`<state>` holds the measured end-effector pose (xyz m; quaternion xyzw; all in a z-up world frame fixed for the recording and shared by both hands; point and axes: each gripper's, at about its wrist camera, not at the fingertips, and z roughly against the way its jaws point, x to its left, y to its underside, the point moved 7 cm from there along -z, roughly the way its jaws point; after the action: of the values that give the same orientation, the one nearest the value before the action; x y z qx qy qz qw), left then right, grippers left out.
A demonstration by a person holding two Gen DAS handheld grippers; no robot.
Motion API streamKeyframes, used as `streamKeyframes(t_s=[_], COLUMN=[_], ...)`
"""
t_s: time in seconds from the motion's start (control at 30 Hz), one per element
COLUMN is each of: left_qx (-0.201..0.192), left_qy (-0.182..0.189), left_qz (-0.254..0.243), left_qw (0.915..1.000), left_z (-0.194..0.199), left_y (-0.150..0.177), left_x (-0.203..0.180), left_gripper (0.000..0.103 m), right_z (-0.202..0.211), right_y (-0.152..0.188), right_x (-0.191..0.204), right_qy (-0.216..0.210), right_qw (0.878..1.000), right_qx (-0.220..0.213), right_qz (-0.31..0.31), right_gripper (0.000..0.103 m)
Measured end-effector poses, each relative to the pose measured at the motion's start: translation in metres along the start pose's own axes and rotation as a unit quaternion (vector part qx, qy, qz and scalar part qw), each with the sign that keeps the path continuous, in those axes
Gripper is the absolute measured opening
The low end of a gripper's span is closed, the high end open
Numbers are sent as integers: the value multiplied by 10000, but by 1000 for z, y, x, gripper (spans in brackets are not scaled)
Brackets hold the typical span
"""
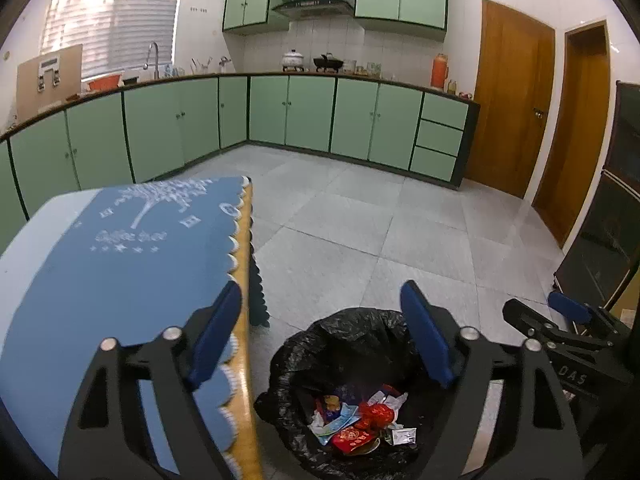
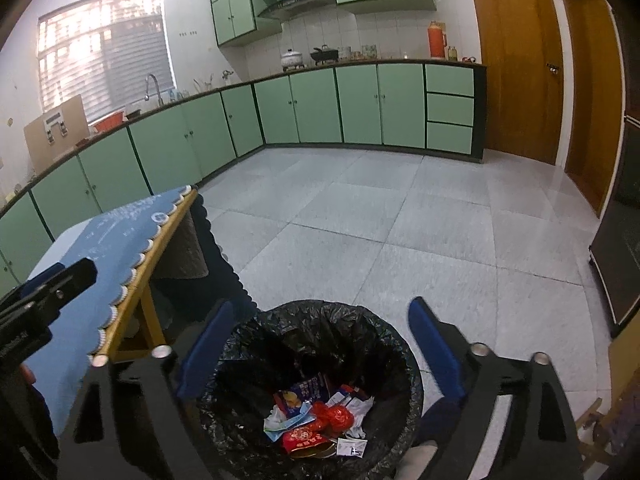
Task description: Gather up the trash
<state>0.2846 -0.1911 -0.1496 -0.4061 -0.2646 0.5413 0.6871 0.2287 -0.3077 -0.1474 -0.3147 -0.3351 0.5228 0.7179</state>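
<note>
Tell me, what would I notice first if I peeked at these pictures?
Probably the black-lined trash bin on the floor, with red and blue wrappers piled at its bottom. Both tools, left and right, hang open above it, beside the table's blue cloth.

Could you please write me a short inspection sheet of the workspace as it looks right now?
Surface: table under a blue cloth, nothing on the visible part.
Job's things: black-lined trash bin on the floor, wrappers at its bottom.
Clutter: nothing seen on the floor tiles.
Grippers: left tool and right tool both open, empty, above the bin.
Cables: nothing seen.
Surroundings: green cabinets, wooden doors, window.
</note>
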Motion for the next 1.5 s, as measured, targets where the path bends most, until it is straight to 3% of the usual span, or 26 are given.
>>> streamKeyframes(t_s=[0.27,0.7,0.9,1.5], left_qx=[-168,-322,-372,-647], left_qy=[-212,-577,-676,-899], left_qz=[42,166,249,288], left_qw=[9996,9977,9967,9934], left_z=[52,144,177,248], left_y=[-6,8,12,14], left_x=[20,52,57,60], left_gripper=[88,89,89,89], right_z=[40,118,148,214], right_y=[-8,-4,-1,8], right_x=[18,66,81,96], right_qy=[-223,-569,-540,-702], right_qw=[9997,9979,9977,9951], right_qx=[-120,-196,-228,-376], right_qz=[40,235,331,579], right_gripper=[97,97,97,97])
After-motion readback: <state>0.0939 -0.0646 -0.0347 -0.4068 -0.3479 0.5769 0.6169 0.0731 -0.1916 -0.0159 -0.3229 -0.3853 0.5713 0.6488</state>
